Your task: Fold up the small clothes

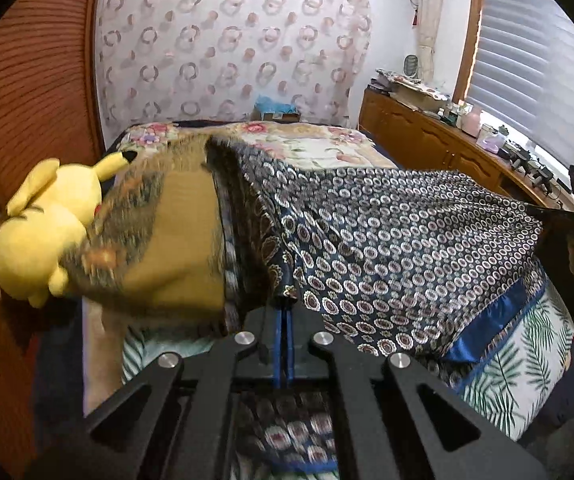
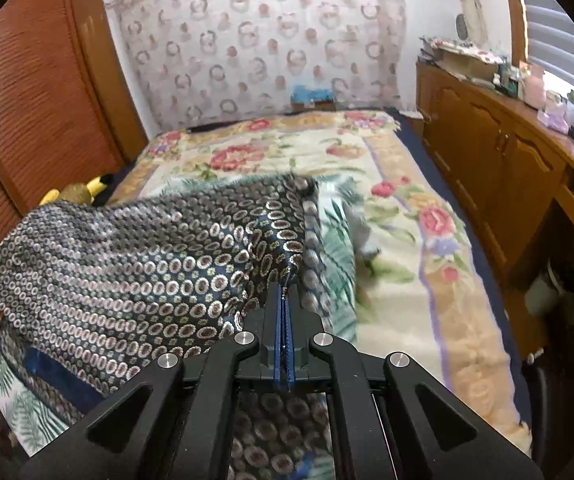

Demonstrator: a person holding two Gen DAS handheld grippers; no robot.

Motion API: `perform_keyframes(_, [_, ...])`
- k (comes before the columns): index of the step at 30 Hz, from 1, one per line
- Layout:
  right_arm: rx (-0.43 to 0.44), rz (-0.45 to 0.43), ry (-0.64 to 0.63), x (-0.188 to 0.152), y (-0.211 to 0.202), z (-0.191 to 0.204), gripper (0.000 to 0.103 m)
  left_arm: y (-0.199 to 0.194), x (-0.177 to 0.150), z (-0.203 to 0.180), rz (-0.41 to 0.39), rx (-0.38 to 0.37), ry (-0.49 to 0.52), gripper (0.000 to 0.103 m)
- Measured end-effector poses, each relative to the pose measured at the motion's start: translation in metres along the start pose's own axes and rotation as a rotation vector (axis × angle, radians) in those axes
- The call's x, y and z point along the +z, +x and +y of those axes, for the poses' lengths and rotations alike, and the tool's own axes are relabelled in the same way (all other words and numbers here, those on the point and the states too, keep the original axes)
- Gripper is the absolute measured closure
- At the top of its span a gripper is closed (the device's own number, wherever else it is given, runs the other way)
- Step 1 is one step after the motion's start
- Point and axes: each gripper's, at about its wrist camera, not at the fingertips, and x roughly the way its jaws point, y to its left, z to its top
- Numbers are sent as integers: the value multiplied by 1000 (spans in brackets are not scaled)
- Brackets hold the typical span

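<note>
A: Where is the patterned garment (image 1: 387, 240)?

B: Raised above the bed (image 2: 407, 208), stretched between the two grippers. It is dark blue cloth printed with small rings and larger medallions, with a plain blue band (image 1: 491, 320) along one edge.

A: State of the left gripper (image 1: 285, 304)?

B: Clenched on one corner of the cloth; its blue-edged fingers (image 1: 277, 336) are pressed together with fabric pinched at the tips.

A: And the right gripper (image 2: 285, 288)?

B: Likewise clamped on the opposite corner. Cloth bunches at its fingertips and hangs below the frame.

A: What lies beneath?

B: A floral blanket (image 2: 427, 240) with a leaf-print sheet (image 1: 527, 360) over its near part. A yellow plush toy (image 1: 47, 224) sits at the bed's left edge beside the wooden slatted door (image 2: 27, 100). A wooden cabinet (image 2: 487, 152) lines the right wall under the window blind (image 1: 535, 64).
</note>
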Motion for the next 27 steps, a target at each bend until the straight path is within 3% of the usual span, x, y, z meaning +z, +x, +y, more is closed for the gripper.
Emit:
perform_keyframes(5, [-4,30,7,-19,0,-8,103,4,-20,1,26,10,-19,103])
perform_keyframes(13, [-13,33,-14,-23,-3,-3,103,4,-20,7,32,25,-23,103])
perform_keyframes(19, [-126,65,-103,-21,8,17,102,7,-24,6,36,55,9,103])
perform_keyframes(21, [-138,55,-110,-22,7,21,98,7,-25,5,35,58,7,103])
perform_keyframes(25, [-206,-14,-130,-15,-2,29,76,5,-29,1,31,61,4,103])
perform_keyframes(27, [-197,-34,-123,-15,-6,31,66,5,-30,-1,29,63,5,103])
